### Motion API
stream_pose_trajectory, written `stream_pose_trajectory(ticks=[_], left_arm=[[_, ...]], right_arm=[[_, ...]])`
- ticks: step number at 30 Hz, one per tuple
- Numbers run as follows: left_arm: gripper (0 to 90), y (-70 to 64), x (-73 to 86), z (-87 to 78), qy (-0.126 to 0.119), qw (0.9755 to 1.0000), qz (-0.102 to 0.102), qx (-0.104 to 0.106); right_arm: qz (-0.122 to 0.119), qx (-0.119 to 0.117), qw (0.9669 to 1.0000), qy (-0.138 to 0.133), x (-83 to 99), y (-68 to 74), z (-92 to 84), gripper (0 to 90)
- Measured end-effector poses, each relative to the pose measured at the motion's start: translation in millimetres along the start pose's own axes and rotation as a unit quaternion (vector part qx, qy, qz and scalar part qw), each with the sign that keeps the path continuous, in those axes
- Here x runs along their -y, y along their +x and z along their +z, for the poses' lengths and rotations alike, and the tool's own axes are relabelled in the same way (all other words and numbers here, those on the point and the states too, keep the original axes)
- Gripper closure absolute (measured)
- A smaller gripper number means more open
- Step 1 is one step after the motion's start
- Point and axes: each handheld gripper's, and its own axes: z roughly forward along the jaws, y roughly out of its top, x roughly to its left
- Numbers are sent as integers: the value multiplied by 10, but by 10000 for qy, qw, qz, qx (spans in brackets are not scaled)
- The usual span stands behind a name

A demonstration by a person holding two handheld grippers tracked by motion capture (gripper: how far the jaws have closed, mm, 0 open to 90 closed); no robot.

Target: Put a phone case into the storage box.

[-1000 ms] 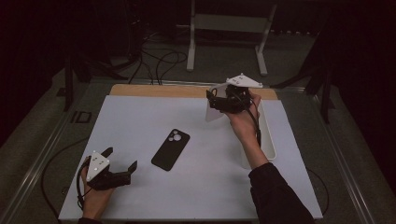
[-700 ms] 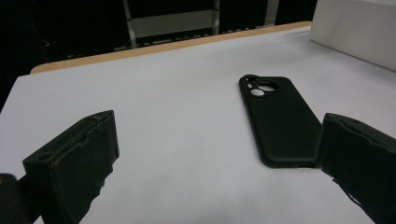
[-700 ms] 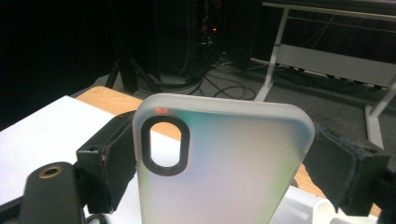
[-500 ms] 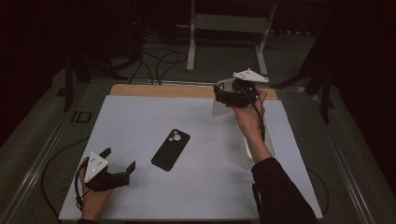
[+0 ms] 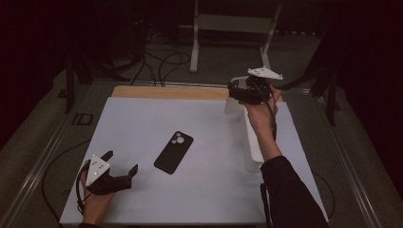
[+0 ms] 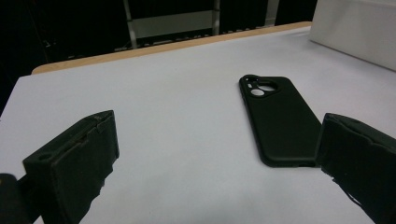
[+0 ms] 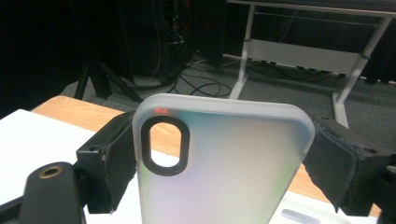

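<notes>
A frosted translucent phone case [image 7: 233, 177] with a dark oval camera cutout stands upright between the jaws of my right gripper [image 7: 222, 140], which is shut on its two long edges. From above, that right gripper [image 5: 237, 93] hangs over the table's far right, the pale case [image 5: 232, 104] below it. A black phone case [image 5: 174, 152] lies flat mid-table, camera holes toward the far side. My left gripper [image 5: 121, 162] rests near the front left corner, open with nothing between its jaws. The black phone case [image 6: 278, 119] lies just ahead and right of the left gripper [image 6: 215, 163].
A white mat [image 5: 142, 123] covers the table, with a wooden strip [image 5: 166, 91] along its far edge. A long white box [image 5: 252, 145] lies on the right side under the right forearm; its white side [image 6: 359, 28] shows far right. Cables and stands fill the dark floor beyond.
My right hand has carried the frosted case to the right and a little farther back. The left gripper and the black case have stayed put.
</notes>
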Motion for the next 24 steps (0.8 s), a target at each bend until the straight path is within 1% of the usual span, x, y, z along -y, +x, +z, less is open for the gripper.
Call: stream_pose_trajectory(ticks=[6, 7, 11, 16, 24], left_arm=[[0, -11, 0, 9, 24, 10000, 25, 9], [0, -10, 0, 11, 26, 10000, 29, 11], [0, -8, 0, 16, 30, 10000, 27, 13], [0, -13, 1, 17, 29, 10000, 32, 14], [0, -12, 1, 18, 34, 10000, 31, 11]], right_arm=[[3, 197, 9998, 54, -4, -134, -2, 163], [3, 197, 9998, 54, -4, -134, -2, 163], [-34, 314, 9995, 78, -11, -206, -2, 163], [51, 444, 9990, 100, -3, -310, 6, 163], [121, 627, 9978, 161, 25, -416, 38, 162]])
